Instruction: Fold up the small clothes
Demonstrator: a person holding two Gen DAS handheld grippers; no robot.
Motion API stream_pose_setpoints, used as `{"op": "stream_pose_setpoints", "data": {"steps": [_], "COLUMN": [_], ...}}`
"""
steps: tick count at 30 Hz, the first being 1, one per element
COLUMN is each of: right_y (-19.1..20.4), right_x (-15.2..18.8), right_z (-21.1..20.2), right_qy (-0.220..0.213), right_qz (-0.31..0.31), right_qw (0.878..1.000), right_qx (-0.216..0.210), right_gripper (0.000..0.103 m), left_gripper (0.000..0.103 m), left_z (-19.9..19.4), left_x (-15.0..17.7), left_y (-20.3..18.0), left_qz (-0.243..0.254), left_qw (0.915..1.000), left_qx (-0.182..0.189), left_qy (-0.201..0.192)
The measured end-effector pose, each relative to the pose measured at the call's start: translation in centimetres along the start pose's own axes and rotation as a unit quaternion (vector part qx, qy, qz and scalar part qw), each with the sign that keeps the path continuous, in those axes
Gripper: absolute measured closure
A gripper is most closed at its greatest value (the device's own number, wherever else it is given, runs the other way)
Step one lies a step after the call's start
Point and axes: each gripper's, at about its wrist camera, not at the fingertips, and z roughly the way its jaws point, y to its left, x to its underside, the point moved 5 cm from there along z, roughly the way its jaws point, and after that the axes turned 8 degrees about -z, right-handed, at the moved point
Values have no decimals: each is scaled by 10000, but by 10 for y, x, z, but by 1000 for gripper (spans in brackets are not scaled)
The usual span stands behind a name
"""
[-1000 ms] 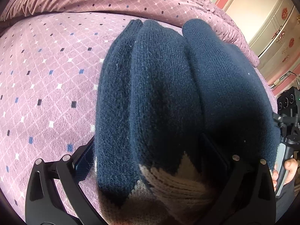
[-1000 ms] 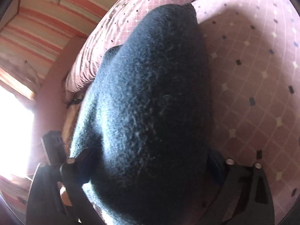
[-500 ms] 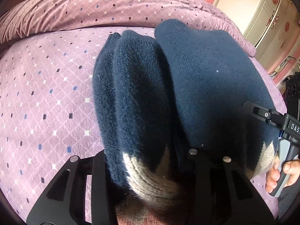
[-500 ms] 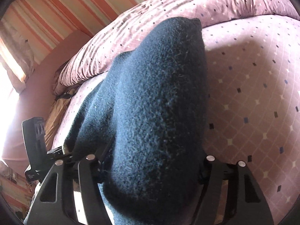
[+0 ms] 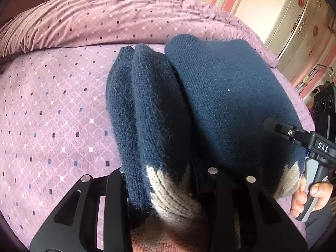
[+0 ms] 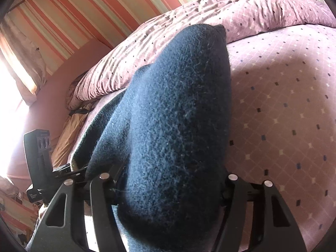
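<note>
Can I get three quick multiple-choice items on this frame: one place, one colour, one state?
1. Where does the far end of the navy knit garment lie?
A. on the purple bedspread
B. on a wooden floor
C. in a basket

2. What colour is the pattern near the gripped edge?
A. bright yellow
B. beige
C. green

3. What is the left gripper doing?
A. hanging open, clear of the fabric
B. clamped on a fold of the garment
C. holding a hanger

Key: 1 A, the bedspread shows around it; 2 B, beige points meet the navy; 3 B, knit is bunched between its fingers.
</note>
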Motion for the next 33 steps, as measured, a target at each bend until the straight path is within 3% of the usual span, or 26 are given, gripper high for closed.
{"op": "stream_pose_setpoints", "data": {"steps": [7,13,24,30,33], "right_y": [-23,-85,-234,-309,-329], "right_x": [-10,-13,27,54,64], "right_z": [-53,-130,-258,-279,-272], "right_qy": [-156,-316,-212,91,68], "right_qz": [-106,-20,228,273,413], "right_qw": [9998,9986,9907,9868,9897], "right_qx": [104,427,1326,1594,1368], "right_gripper": [40,40,40,40,40], "left_gripper": [70,70,71,73,73], "left_z": [-20,-12,57,112,123], "left_x": [-1,5,63,99,105], "left_y": [-60,-154,-343,-397,-409], "left_qz": [107,352,587,698,778], "left_qw": [9998,9988,9962,9956,9965], "left_qx": [81,239,644,512,267], "left_qy": [-175,-260,93,350,150]}}
